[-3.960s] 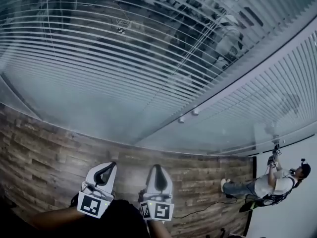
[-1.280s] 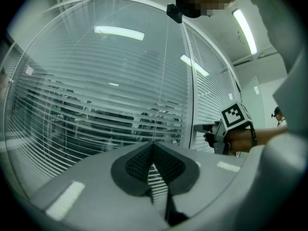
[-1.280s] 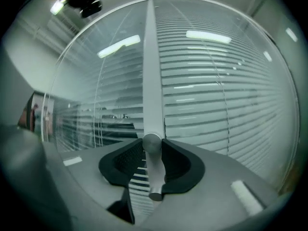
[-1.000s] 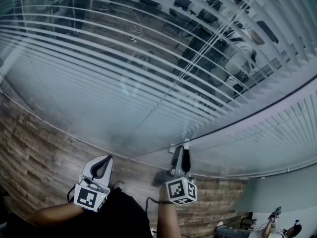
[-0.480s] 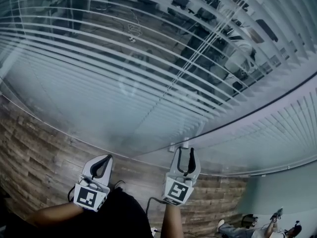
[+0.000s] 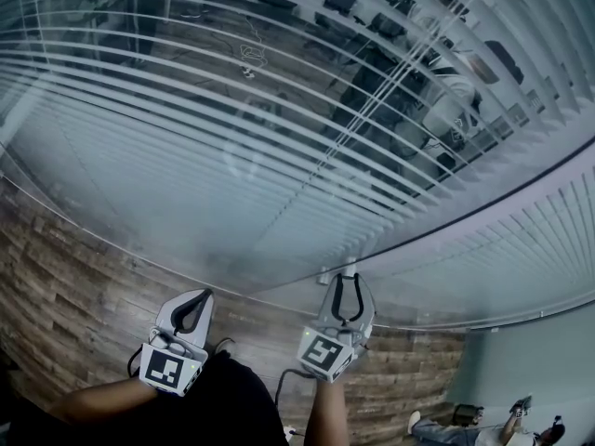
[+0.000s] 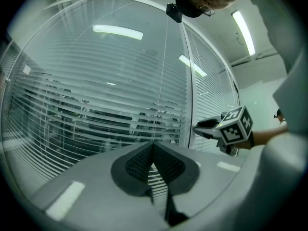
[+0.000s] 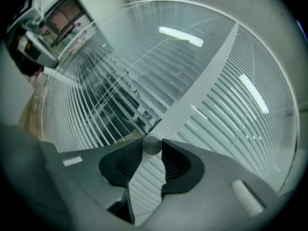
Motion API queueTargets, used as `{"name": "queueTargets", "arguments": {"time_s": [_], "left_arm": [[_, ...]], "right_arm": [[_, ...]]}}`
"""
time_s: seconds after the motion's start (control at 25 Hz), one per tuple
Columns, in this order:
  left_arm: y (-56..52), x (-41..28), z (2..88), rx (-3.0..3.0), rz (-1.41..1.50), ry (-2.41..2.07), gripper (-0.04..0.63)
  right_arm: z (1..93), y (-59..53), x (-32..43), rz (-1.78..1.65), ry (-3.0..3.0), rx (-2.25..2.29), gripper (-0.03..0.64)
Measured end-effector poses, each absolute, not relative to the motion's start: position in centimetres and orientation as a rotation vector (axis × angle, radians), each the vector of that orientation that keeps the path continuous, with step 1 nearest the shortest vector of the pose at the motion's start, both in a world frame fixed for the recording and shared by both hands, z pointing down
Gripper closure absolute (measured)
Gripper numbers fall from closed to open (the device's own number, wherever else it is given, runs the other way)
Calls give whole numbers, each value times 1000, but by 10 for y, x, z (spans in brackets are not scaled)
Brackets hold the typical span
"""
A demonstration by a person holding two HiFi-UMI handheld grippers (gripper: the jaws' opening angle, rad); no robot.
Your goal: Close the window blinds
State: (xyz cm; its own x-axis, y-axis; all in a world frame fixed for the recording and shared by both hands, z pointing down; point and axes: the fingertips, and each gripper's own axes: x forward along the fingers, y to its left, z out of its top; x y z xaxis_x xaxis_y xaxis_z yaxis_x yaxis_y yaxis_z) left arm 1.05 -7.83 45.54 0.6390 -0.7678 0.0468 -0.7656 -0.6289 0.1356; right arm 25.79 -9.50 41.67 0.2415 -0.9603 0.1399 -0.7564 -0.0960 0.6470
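Right gripper [image 6: 345, 282] has rolled; its jaws just closed onto the knob [image 8: 152, 145].

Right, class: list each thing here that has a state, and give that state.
left blinds: slats open, room visible through.
right blinds: slats look closed.
knob: gripped.
right gripper: jaws have just been closing, now on the knob.
left gripper: jaws shut, empty.

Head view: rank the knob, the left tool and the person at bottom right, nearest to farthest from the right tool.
1. Knob: gripped by the right tool, whose jaws have just closed onto it.
2. Left tool: beside it, to its left.
3. Person: far across the floor, bottom right.
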Motion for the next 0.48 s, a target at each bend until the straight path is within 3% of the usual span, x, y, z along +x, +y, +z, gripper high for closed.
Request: {"name": "queueTargets", "arguments": {"time_s": [0.48], "left_arm": [[-79,5,453,2712,-4,-1281,594]], "right_arm": [[411,-92,269,465,-2217,2465,491]]}}
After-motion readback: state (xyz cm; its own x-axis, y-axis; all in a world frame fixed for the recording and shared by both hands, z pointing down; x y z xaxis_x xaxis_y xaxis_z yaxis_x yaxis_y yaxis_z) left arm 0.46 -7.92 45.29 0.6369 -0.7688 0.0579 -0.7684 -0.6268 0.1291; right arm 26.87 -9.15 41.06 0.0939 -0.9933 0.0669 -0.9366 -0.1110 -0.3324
